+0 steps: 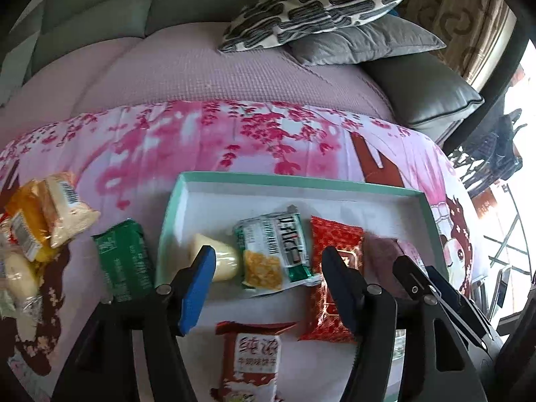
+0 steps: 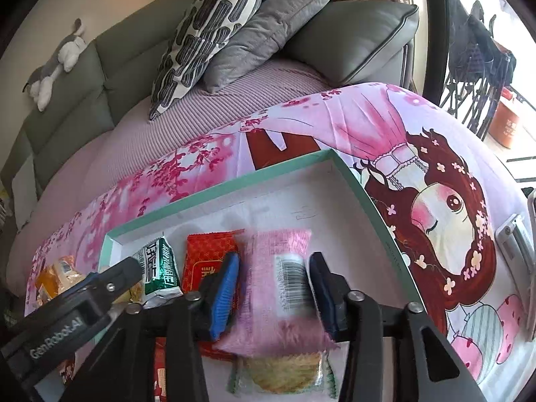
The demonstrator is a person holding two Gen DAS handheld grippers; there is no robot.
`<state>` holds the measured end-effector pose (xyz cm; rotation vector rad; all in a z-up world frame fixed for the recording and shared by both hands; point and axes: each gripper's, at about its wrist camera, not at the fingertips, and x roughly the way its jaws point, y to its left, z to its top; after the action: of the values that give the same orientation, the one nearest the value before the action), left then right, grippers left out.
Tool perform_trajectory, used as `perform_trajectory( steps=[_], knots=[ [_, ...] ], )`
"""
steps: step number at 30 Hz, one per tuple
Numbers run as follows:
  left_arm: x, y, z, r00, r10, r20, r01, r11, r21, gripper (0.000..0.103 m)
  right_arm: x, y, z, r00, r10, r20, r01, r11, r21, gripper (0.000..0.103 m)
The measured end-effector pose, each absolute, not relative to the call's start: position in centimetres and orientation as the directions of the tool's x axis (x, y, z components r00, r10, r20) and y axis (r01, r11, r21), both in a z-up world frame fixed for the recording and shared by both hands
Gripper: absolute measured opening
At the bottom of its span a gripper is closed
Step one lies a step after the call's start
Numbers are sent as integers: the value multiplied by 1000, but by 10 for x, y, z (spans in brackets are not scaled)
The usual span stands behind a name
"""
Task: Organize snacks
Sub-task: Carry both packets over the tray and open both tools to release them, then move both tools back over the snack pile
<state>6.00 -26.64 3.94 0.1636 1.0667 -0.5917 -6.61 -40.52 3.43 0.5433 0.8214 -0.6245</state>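
Observation:
A shallow white box with a teal rim lies on a pink printed cloth. In it lie a green and white snack packet, a pale yellow snack, a red packet and a red and white biscuit packet. My left gripper is open and empty above the box. My right gripper has its jaws around a pink packet with a barcode, blurred, over the box. The pads look close to the packet's sides; contact is unclear. The right gripper also shows in the left wrist view.
A green packet and a pile of orange and pale snacks lie on the cloth left of the box. Patterned and grey cushions rest on the sofa behind. A yellow snack lies under the pink packet.

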Motion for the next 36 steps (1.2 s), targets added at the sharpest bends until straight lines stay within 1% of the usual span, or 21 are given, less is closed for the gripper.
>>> perform_trajectory(
  steps=[1, 2, 3, 5, 10, 11, 12, 13, 14, 17, 30, 36],
  knots=[
    [61, -263, 41, 355, -372, -858, 523, 839, -147, 74, -66, -405, 34, 525, -292, -800, 690, 696, 199, 60],
    [61, -260, 43, 363, -369, -856, 517, 844, -145, 85, -65, -404, 34, 525, -290, -800, 687, 699, 198, 61],
    [62, -257, 45, 372, -368, -852, 507, 850, -145, 87, -65, -404, 34, 526, -289, -800, 684, 702, 197, 61],
    [65, -249, 48, 385, -369, -846, 487, 860, -154, 88, -63, -402, 35, 526, -288, -800, 681, 707, 193, 62],
    [74, -226, 56, 423, -363, -830, 425, 889, -172, 88, -61, -397, 36, 531, -285, -798, 667, 721, 187, 80],
    [75, -222, 56, 430, -362, -827, 415, 893, -175, 91, -60, -396, 36, 533, -281, -798, 663, 724, 188, 82],
    [77, -217, 56, 440, -358, -823, 401, 899, -177, 94, -59, -395, 36, 537, -279, -796, 659, 728, 189, 87],
    [79, -212, 56, 453, -349, -820, 387, 906, -172, 101, -59, -394, 36, 539, -279, -795, 657, 730, 189, 97],
    [79, -208, 56, 461, -344, -818, 381, 909, -168, 103, -58, -392, 37, 542, -280, -793, 655, 732, 189, 103],
    [82, -197, 52, 477, -318, -819, 354, 923, -153, 103, -57, -390, 38, 551, -280, -786, 647, 739, 191, 103],
    [89, -142, 49, 491, -295, -820, 251, 949, -191, 103, -49, -367, 53, 587, -274, -762, 596, 783, 178, 103],
    [89, -112, 56, 506, -247, -826, 214, 964, -157, 103, -38, -337, 66, 615, -257, -746, 531, 834, 151, 103]
  ],
)
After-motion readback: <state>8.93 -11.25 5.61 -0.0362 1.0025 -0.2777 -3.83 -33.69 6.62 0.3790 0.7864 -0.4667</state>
